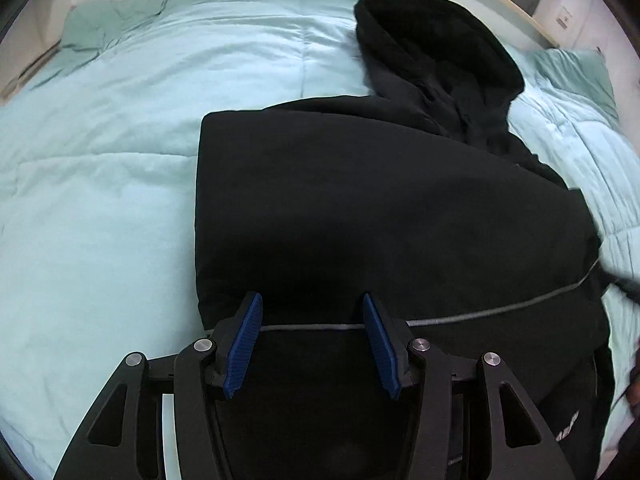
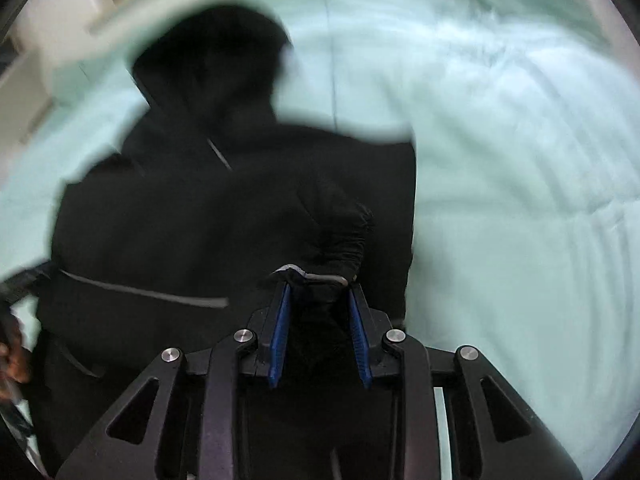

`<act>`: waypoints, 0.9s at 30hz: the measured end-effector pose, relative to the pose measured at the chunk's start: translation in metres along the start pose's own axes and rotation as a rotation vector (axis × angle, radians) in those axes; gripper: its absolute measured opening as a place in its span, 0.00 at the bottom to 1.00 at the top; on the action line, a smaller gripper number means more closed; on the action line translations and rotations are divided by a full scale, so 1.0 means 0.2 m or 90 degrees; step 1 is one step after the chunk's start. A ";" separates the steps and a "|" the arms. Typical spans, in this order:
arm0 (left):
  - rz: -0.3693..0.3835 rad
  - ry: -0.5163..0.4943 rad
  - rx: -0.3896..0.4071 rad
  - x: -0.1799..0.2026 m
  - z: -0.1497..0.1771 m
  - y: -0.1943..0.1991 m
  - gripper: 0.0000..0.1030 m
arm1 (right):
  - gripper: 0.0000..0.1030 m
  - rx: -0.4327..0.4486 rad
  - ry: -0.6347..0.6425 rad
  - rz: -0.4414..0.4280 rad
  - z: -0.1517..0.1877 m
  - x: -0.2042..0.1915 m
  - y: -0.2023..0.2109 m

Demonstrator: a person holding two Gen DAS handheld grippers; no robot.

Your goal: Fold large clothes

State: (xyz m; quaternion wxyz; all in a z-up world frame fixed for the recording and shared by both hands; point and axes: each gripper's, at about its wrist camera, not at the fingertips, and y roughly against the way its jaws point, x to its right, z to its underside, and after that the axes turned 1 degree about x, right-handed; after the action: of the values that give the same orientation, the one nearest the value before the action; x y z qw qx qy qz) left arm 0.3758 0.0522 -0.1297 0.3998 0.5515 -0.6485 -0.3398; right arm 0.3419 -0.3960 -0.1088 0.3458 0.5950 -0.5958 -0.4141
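A black hooded jacket (image 1: 360, 200) lies spread on a light mint bedspread (image 1: 100, 200), its hood (image 1: 432, 40) at the far end. A grey reflective strip (image 1: 480, 314) runs along its near hem. My left gripper (image 1: 311, 300) hovers over the hem's left end, jaws apart, the strip crossing between the blue pads (image 1: 248, 344) without being pinched. In the blurred right wrist view, my right gripper (image 2: 317, 284) is shut on a bunched piece of the jacket (image 2: 180, 220) hem, a bit of grey strip at its tips.
Crumpled mint pillows lie at the far left (image 1: 104, 28) and far right (image 1: 576, 72) of the bed. Pale walls stand beyond the bed's edge. In the right wrist view a hand (image 2: 12, 356) and a dark blurred gripper show at the left edge.
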 end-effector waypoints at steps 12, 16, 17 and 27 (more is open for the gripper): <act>0.098 0.033 0.049 0.03 -0.12 0.37 0.52 | 0.65 0.050 -0.021 -0.018 -0.09 -0.05 0.29; 0.047 -0.028 0.015 0.18 -0.16 0.19 0.52 | 0.66 0.063 0.035 -0.035 -0.23 -0.29 0.23; 0.028 -0.027 -0.017 0.18 -0.16 0.10 0.52 | 0.66 0.049 0.049 -0.028 -0.25 -0.34 0.14; -0.012 -0.001 -0.072 0.15 -0.13 -0.04 0.52 | 0.62 -0.070 0.038 -0.012 -0.21 -0.33 -0.28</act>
State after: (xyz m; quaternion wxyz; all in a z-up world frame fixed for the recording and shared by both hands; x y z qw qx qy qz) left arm 0.3992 0.0208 -0.1206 0.4267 0.5335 -0.6234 -0.3804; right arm 0.4073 -0.3302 -0.1371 0.3918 0.5929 -0.5556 -0.4316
